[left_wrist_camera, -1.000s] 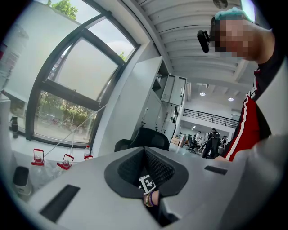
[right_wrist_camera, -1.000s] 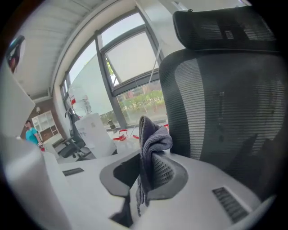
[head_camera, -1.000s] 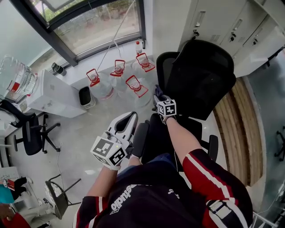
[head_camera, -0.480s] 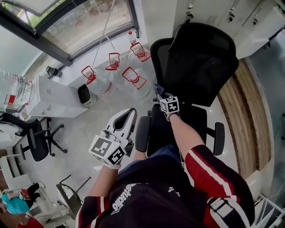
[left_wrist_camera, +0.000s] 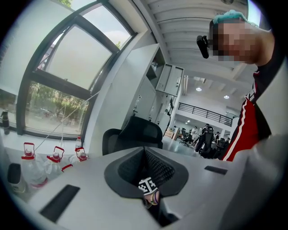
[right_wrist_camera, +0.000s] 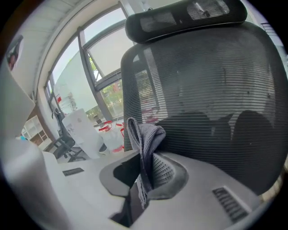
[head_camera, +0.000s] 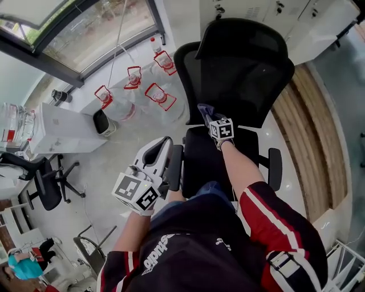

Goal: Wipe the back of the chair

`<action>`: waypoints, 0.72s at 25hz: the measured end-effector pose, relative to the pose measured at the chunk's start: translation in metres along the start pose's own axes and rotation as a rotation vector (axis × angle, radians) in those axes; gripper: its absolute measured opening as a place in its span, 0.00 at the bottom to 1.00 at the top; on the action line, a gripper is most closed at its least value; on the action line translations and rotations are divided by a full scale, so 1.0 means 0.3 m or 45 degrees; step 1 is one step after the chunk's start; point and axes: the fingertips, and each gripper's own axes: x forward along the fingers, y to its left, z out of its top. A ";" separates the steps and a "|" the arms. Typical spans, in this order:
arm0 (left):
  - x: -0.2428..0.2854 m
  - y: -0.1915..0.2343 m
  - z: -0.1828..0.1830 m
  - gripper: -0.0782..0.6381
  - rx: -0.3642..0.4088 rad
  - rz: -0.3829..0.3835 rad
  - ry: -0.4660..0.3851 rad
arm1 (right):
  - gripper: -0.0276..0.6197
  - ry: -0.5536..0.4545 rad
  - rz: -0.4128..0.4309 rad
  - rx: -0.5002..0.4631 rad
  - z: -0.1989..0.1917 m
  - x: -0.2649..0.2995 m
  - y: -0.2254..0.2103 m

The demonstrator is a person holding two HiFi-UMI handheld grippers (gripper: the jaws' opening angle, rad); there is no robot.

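Observation:
A black mesh office chair (head_camera: 239, 74) stands in front of me, its backrest (right_wrist_camera: 202, 90) filling the right gripper view. My right gripper (head_camera: 206, 113) is shut on a grey cloth (right_wrist_camera: 144, 148), held just short of the backrest's lower left part. The cloth (head_camera: 204, 112) pokes out past the marker cube in the head view. My left gripper (head_camera: 158, 154) hangs lower, beside the chair's left armrest (head_camera: 174, 167); its jaws are together with nothing between them. The chair (left_wrist_camera: 132, 134) shows beyond those jaws.
Several water jugs with red handles (head_camera: 149, 94) stand on the floor left of the chair, below a window. White cabinets (head_camera: 268, 11) are behind the chair. A white box unit (head_camera: 57, 128) and another black chair (head_camera: 48, 182) sit at far left.
The right gripper with the cloth has risen slightly toward the backrest. The chair now sits more centred in the head view. The left gripper has barely shifted.

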 end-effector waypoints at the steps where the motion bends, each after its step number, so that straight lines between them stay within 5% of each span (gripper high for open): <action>1: 0.010 -0.019 -0.002 0.14 0.001 -0.004 0.001 | 0.13 0.000 -0.005 0.004 -0.004 -0.018 -0.020; 18: 0.221 -0.338 -0.040 0.14 0.040 -0.131 0.030 | 0.13 -0.045 -0.179 0.090 -0.077 -0.367 -0.464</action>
